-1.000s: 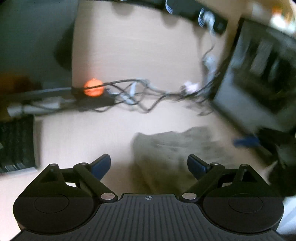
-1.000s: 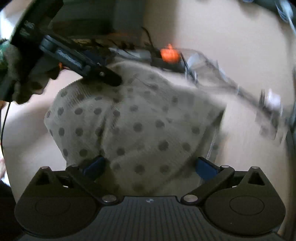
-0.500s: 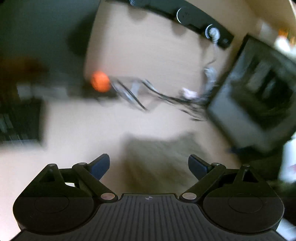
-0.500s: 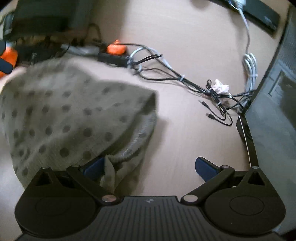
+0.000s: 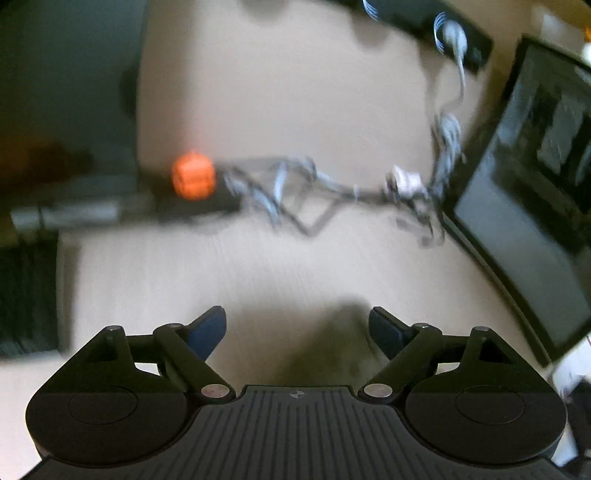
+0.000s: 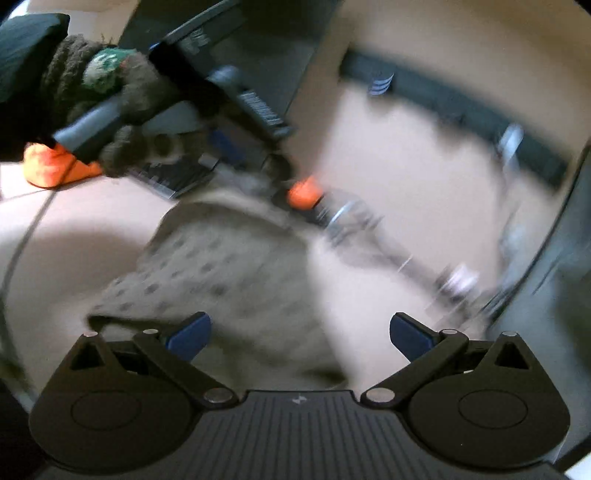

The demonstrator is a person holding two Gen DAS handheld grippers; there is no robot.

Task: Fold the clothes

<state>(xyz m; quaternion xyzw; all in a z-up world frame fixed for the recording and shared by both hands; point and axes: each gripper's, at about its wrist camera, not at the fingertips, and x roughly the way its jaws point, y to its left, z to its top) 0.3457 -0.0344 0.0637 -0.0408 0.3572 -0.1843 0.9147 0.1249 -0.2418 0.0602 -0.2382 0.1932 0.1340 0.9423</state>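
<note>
A beige garment with dark polka dots (image 6: 221, 273) lies bunched on the light wooden table, blurred by motion. In the left wrist view only its edge (image 5: 340, 350) shows, between and just behind the fingers. My left gripper (image 5: 297, 328) is open and empty above that edge. My right gripper (image 6: 299, 332) is open and empty, its left finger over the garment's near edge. The left gripper with the gloved hand (image 6: 110, 92) holding it shows in the right wrist view at the garment's far side.
A tangle of cables (image 5: 295, 192) with an orange plug (image 5: 192, 180) runs across the table behind the garment. A dark monitor (image 5: 524, 192) stands at the right. A black keyboard (image 5: 26, 295) lies at the left. A power strip (image 5: 424, 22) sits at the back.
Both grippers are moving fast, so the frames blur. The left gripper has moved forward, so the garment has slid toward the bottom of its view. The right view swung back left over the garment.
</note>
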